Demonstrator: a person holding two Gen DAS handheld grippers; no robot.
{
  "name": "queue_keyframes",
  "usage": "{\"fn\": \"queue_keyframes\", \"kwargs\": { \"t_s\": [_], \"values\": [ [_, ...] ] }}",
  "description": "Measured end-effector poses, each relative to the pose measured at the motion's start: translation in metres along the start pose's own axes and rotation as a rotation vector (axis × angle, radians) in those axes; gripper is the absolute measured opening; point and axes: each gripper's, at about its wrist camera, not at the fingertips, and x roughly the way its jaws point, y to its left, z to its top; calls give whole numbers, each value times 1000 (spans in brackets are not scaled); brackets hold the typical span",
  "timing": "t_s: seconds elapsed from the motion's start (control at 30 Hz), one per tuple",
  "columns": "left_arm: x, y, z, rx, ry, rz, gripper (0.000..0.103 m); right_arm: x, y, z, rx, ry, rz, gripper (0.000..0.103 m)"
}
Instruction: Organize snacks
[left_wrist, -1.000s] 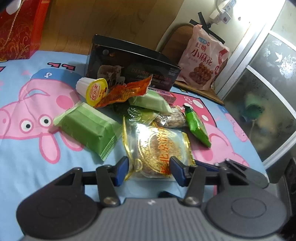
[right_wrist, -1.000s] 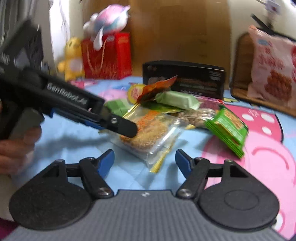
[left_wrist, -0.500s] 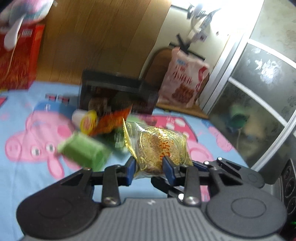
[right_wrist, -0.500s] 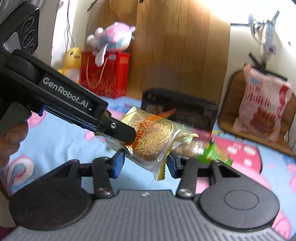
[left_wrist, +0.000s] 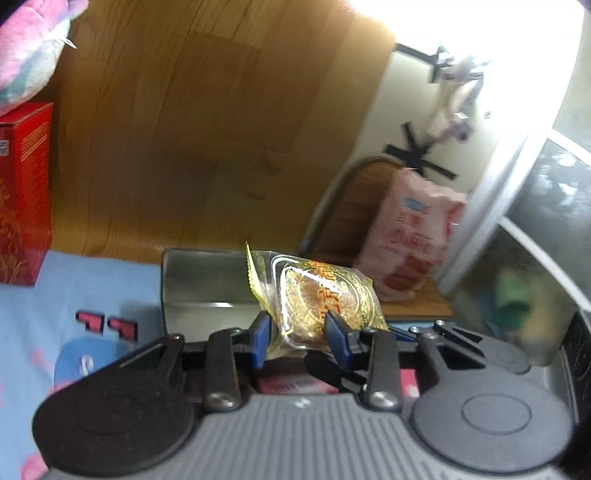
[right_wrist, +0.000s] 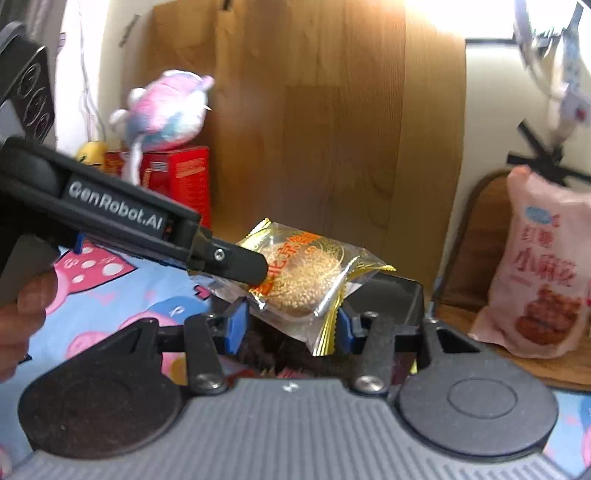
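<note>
Above the cartoon-print blue bed sheet (right_wrist: 110, 295), both tongs hold the same snack: a clear, gold-edged sesame cake packet (right_wrist: 306, 273), lifted clear of the sheet. Left tongs (left_wrist: 299, 338) are clamped on the near end of the packet, blue pads (left_wrist: 263, 334) pressing its wrapper from both sides; their jaws have just been closing and now sit narrow on it. Right tongs (right_wrist: 288, 328) grip the packet's lower edge, pads touching the wrapper on each side; these jaws have also just been closing, with the packet between them, though they stand wider than the left pair. In the right wrist view the left tongs come in from the left edge, angled slightly downward, black finger lying across the packet top. A person's hand (right_wrist: 22, 317) wraps the grip at the left border. Both tools point forward and a bit down toward the black box (left_wrist: 207, 288), which sits on the sheet just behind and below the packet. Further back: pink snack bag (right_wrist: 543, 266) leaning on a wooden chair (left_wrist: 354, 206), red gift box (right_wrist: 181, 177) with a plush toy (right_wrist: 166, 107) on top, wood panel wall (right_wrist: 332, 129) behind. View is motion-blurred, so fine print on the packet is unreadable.
</note>
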Motion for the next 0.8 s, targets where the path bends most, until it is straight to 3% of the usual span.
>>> {"fn": "queue_keyframes", "kwargs": {
  "t_s": [0.17, 0.3, 0.43, 0.53, 0.6, 0.7, 0.77, 0.8],
  "values": [
    [42, 22, 12, -25, 45, 41, 33, 46, -12, 3, 11, 73, 12, 53],
    [54, 38, 6, -69, 77, 49, 34, 49, -14, -3, 31, 72, -5, 58],
    [26, 47, -1, -98, 24, 2, 34, 15, -18, -9, 94, 1, -9, 58],
    [-8, 53, -14, -110, -24, -35, 34, -19, -20, -23, 221, -34, 56, 58],
    [-32, 55, -32, -106, -46, -36, 34, -32, -18, -38, 317, -20, 93, 55],
    [-57, 59, -63, -124, -53, -23, 34, -34, -14, -59, 477, 40, 163, 39],
    [-66, 60, -83, -153, -37, -26, 34, -24, -7, -67, 546, 89, 172, 37],
    [-69, 61, -91, -164, -26, -27, 34, -18, -3, -69, 567, 112, 165, 31]
  ]
}}
